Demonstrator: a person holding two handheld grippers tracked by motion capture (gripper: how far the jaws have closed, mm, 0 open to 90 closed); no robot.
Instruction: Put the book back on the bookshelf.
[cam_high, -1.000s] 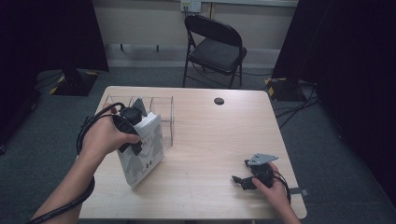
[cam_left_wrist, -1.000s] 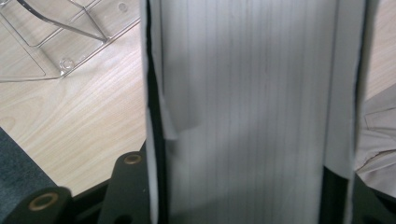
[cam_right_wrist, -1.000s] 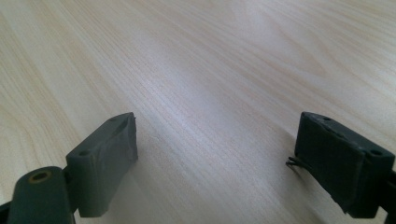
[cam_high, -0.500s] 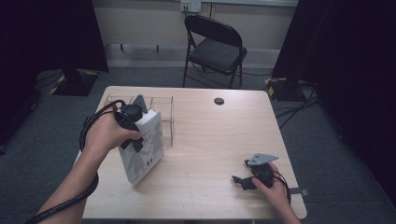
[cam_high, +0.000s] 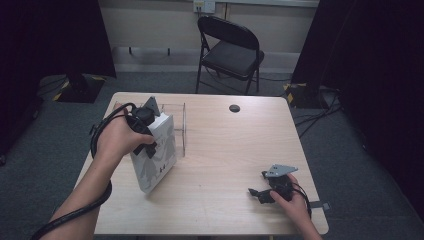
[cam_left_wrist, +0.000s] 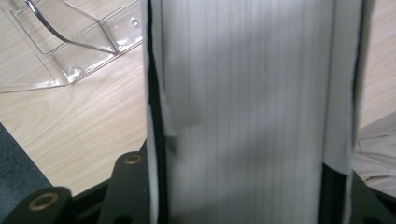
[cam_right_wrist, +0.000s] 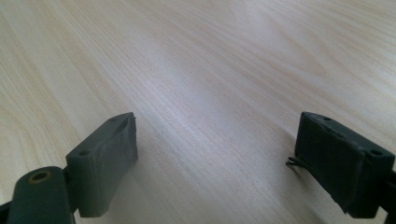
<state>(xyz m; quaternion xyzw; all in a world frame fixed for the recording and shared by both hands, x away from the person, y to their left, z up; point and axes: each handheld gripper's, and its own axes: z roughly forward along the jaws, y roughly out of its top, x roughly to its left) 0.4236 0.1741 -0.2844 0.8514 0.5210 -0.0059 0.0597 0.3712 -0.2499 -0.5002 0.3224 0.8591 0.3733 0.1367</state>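
Observation:
A thick white book (cam_high: 156, 161) stands tilted on the wooden table (cam_high: 230, 145), its lower corner on the wood. My left gripper (cam_high: 148, 124) is shut on the book's upper end; in the left gripper view the page edges (cam_left_wrist: 247, 107) sit clamped between the black jaws of the left gripper (cam_left_wrist: 243, 191). My right gripper (cam_high: 257, 192) rests on the table at the front right, held by a hand. In the right gripper view, that gripper (cam_right_wrist: 217, 154) stands open over bare wood, nothing between its pads.
A clear plastic rack (cam_high: 177, 117) stands just behind the book, and its corner (cam_left_wrist: 60, 42) shows beside the pages. A small black round cap (cam_high: 234, 108) lies toward the table's far edge. A black folding chair (cam_high: 230, 50) stands beyond the table.

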